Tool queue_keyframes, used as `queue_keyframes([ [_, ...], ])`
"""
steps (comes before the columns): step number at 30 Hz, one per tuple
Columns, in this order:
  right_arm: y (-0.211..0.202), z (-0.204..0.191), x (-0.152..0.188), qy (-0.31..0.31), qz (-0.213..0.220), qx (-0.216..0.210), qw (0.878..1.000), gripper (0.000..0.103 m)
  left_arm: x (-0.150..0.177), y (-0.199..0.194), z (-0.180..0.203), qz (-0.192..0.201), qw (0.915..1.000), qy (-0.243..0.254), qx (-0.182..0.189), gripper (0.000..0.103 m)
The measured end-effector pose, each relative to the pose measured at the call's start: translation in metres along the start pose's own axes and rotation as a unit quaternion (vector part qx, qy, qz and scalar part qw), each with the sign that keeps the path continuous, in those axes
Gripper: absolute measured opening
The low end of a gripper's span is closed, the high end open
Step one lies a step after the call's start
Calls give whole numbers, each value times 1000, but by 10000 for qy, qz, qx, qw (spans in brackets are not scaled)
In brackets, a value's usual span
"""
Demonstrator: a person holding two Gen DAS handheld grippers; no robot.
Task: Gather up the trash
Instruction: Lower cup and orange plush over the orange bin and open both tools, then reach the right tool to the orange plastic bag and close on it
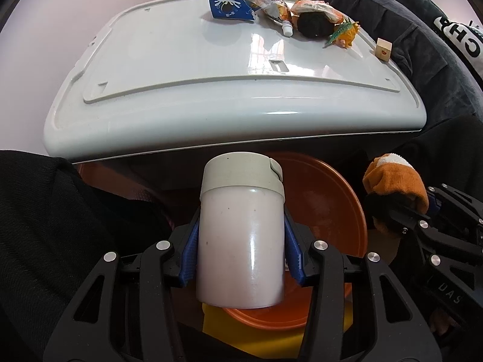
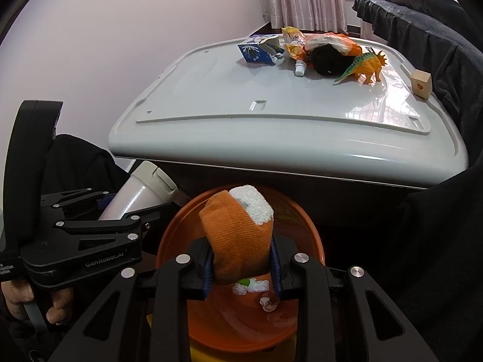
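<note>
Two grips hold over the near orange basin [image 2: 314, 235]: the left gripper [image 1: 240, 241] pinches a smooth, rigid, likely slippery white bottle [image 1: 240, 241] mid-body, while the right gripper [image 2: 243, 259] squeezes a soft, light orange sock [image 2: 238, 232] near its lower end.

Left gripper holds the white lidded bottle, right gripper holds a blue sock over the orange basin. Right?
Not quite: the sock in the right gripper is orange with a white toe, not blue, per the right wrist view. The left gripper does hold the white lidded bottle, over the orange basin.
</note>
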State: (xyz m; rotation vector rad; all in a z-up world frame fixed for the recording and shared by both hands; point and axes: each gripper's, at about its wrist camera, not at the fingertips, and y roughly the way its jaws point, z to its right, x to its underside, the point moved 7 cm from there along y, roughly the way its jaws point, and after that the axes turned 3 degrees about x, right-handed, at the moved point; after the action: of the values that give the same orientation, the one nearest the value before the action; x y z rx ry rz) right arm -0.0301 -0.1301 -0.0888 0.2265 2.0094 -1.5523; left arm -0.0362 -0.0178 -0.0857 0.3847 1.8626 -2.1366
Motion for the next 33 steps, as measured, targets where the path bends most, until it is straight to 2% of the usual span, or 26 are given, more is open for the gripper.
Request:
queue_keyframes([
  [8, 1, 1, 1, 16, -37, 0, 10000, 32, 1, 1, 0, -48, 10000, 5, 0, 47],
  [10, 0, 0, 1, -22, -27, 40, 10000, 43, 0, 2, 0, -68, 10000, 20, -38, 52],
  [11, -1, -1, 0, -30, 3, 53, 10000, 56, 0, 2, -1, -68, 9999, 21, -80, 57],
  [12, -2, 0, -1, -29, 42, 68, 10000, 59, -1, 0, -1, -35, 9999, 10, -97, 67],
  [15, -5, 4, -2, 62, 116, 84, 9999, 59, -2, -3, -5, 34, 9999, -55, -117, 70],
  [28, -9, 17, -7, 303, 165, 76, 9994, 60, -5, -3, -15, -16, 9996, -281, -72, 70],
  [33, -14, 26, -34, 127, 287, 120, 9994, 63, -17, -12, -19, 135, 9994, -328, 37, 70],
])
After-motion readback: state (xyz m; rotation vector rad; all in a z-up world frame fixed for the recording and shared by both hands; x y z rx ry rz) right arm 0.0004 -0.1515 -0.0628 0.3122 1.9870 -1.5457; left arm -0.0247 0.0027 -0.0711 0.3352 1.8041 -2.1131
